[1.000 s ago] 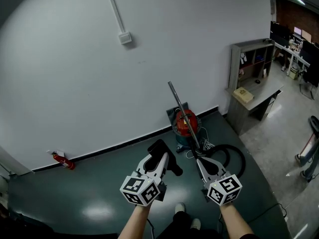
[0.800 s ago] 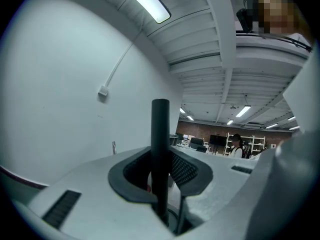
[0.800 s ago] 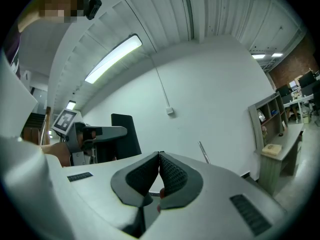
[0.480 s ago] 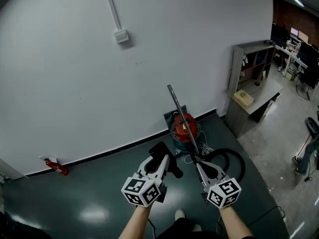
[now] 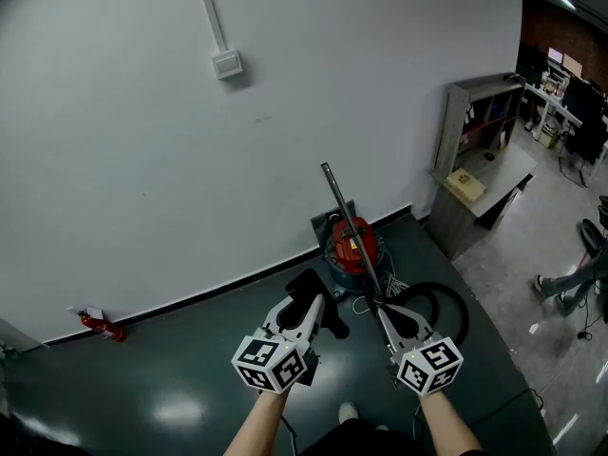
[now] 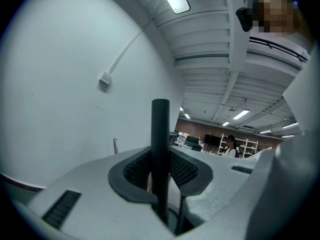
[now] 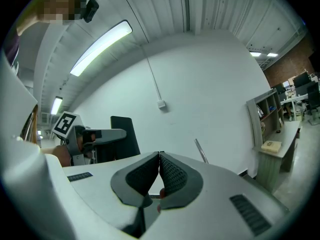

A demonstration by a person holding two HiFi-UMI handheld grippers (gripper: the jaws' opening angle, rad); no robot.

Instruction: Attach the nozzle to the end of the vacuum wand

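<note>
My left gripper (image 5: 309, 304) is shut on the black nozzle (image 5: 306, 286), which stands upright as a black tube (image 6: 160, 149) between its pads in the left gripper view. The metal vacuum wand (image 5: 344, 215) leans up from the red vacuum canister (image 5: 351, 245) by the wall, ahead of both grippers. My right gripper (image 5: 383, 310) sits just below the wand's lower end, its pads pressed together with nothing between them (image 7: 159, 156). From the right gripper view the wand (image 7: 201, 150) shows beyond the jaws, and the nozzle (image 7: 125, 136) is at the left.
A black hose (image 5: 446, 307) coils on the dark floor right of the canister. A grey desk with shelves (image 5: 480, 160) stands at the right wall. A red fire extinguisher (image 5: 95, 324) lies at the wall's foot, far left. A person's legs (image 5: 570, 283) show at the right edge.
Both grippers keep their hold and spacing while the view shifts: the fire extinguisher slides left, and a person's legs come into view at the right.
</note>
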